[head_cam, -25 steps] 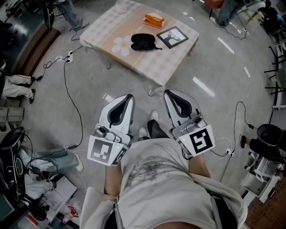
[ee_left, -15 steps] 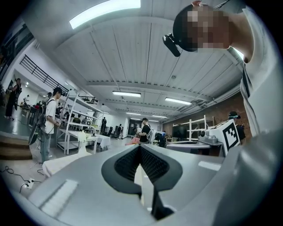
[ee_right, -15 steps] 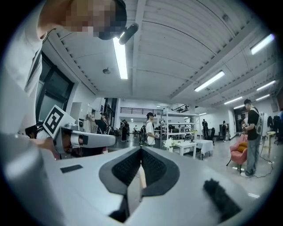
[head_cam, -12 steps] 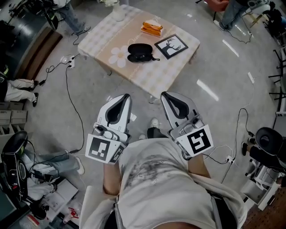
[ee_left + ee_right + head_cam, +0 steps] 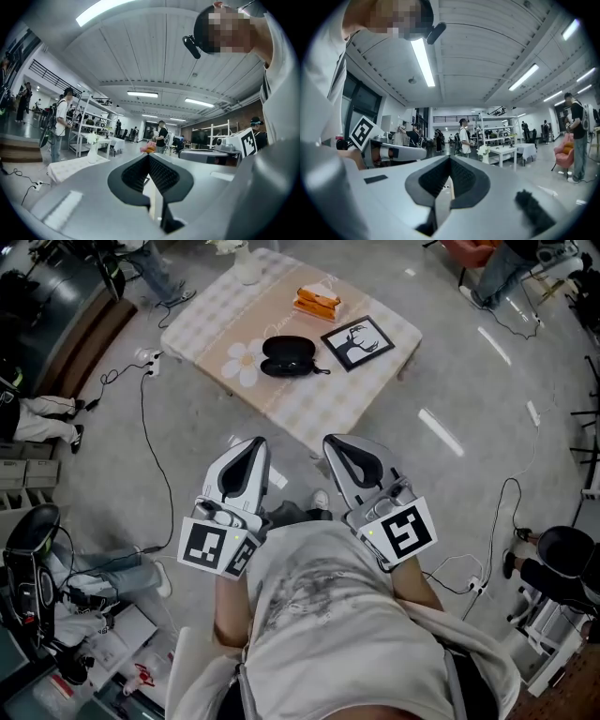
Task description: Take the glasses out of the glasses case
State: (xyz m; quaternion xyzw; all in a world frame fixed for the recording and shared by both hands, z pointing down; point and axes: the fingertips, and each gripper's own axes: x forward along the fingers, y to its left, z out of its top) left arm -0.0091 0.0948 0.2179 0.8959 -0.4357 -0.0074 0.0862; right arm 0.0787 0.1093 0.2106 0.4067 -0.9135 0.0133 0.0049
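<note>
A black glasses case (image 5: 289, 355) lies closed on a low table (image 5: 309, 399) with a pale checked cloth, well ahead of me on the floor. Both grippers are held close to my body, far short of the table. My left gripper (image 5: 251, 442) points toward the table with its jaws together and nothing between them. My right gripper (image 5: 334, 440) sits beside it, also shut and empty. In the left gripper view the left gripper (image 5: 148, 155) shows its ribbed pads closed. In the right gripper view the right gripper (image 5: 450, 158) is closed as well. No glasses are visible.
On the table stand a framed deer picture (image 5: 358, 342), an orange object (image 5: 316, 303) and a white vase (image 5: 247, 266). A black cable (image 5: 150, 409) runs over the grey floor at left. Clutter and a chair (image 5: 33, 540) lie at far left; other people stand around the hall.
The table and case have slid lower in the head view, so they are a little nearer. Both grippers stay shut and have drawn slightly closer together.
</note>
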